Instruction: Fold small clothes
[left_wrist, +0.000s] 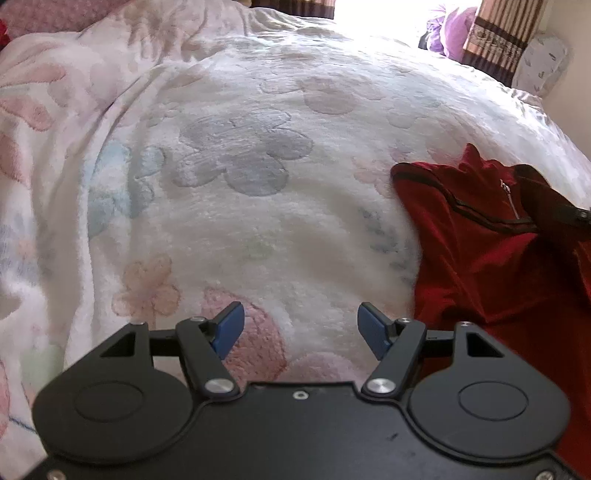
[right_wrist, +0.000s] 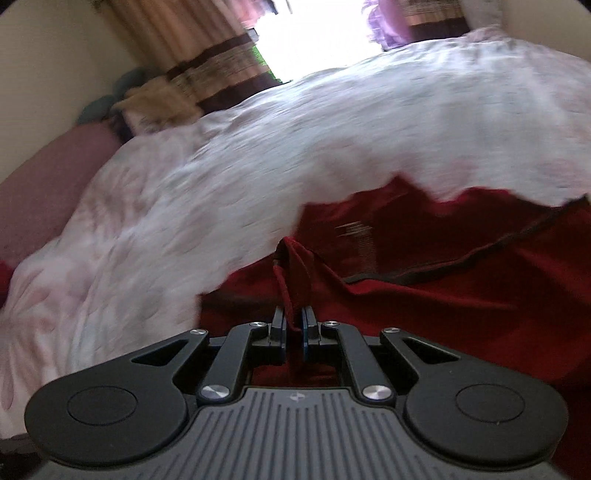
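No brand, label or writing can be read on any thing here. A white fleece blanket with pale pink, blue and grey flowers (left_wrist: 258, 221) covers the bed. At the far side, brown striped curtains (left_wrist: 495, 40) hang beside a very bright window (left_wrist: 376, 14), and something purple (left_wrist: 452, 31) lies near them. The dark red small garment with black trim and a silver zipper (left_wrist: 480, 251) lies on the blanket at the right. The left tongs (left_wrist: 300, 330) stand wide apart with blue pads, above the bare blanket, holding nothing. The right tongs (right_wrist: 293, 325) are closed narrow on a pinched fold of the red garment, which rises between the pads.
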